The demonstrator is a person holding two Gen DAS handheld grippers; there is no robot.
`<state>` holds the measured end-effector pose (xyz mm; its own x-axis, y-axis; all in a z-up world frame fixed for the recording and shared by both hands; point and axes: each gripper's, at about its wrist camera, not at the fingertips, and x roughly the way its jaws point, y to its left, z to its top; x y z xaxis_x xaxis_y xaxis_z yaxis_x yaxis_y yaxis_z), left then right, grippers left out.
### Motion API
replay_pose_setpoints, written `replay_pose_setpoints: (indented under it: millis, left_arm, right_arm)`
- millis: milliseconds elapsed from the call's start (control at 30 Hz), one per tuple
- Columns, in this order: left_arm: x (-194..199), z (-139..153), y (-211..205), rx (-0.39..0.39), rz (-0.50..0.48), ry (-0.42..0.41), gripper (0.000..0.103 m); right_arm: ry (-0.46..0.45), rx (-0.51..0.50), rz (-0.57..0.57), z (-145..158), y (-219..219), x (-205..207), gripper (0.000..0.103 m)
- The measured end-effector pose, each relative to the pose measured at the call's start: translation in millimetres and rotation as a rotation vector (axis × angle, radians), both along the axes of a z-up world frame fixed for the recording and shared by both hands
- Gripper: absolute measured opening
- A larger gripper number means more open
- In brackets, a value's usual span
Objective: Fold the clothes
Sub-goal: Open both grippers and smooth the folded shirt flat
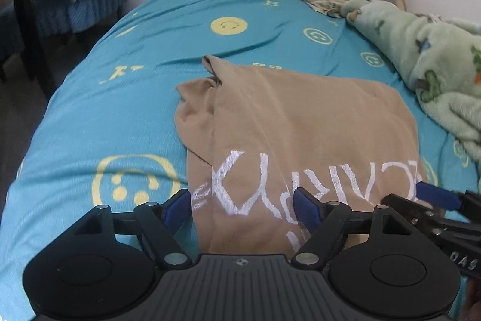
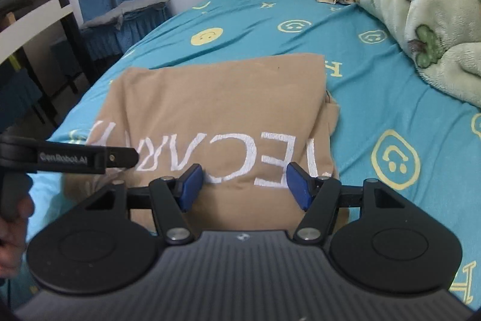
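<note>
A soft tan shirt (image 1: pixel 300 122) with white stitched letters lies folded near the bed's (image 1: pixel 90 116) front edge on smooth teal sheeting. The left gripper (image 1: pixel 240 206) and right gripper (image 2: pixel 243 182) hover over it, jaws apart, gripping nothing.

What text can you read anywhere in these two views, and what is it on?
"GenRobot.AI": on the left hand-held gripper.
"ECAR", upside down, further letters hidden or folded: white lettering on the tan shirt.
"H": yellow print on the teal bedsheet.
"SVO": partial, on the right hand-held gripper; uncertain.
</note>
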<state>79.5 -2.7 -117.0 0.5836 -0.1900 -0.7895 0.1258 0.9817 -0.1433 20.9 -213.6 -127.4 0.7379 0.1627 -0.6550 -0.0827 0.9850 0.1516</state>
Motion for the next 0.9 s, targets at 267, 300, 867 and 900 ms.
replay_pose_setpoints:
  millis: [267, 300, 867, 900]
  left_arm:
    - [-46, 42, 17, -0.135, 0.076, -0.005, 0.077]
    - [-51, 47, 23, -0.183, 0.112, -0.002, 0.081]
    - [-32, -18, 46, -0.732, 0.419, 0.186, 0.101]
    - [-32, -19, 47, -0.738, 0.429, 0.167, 0.099]
  right_arm:
    - [-0.005, 0.044, -0.023, -2, -4, -4, 0.065]
    - [-0.006, 0.042, -0.024, -2, -3, -5, 0.065]
    - [-0.001, 0.076, -0.072, -3, -8, -16, 0.065]
    - [-0.002, 0.077, -0.073, -3, -8, -16, 0.065]
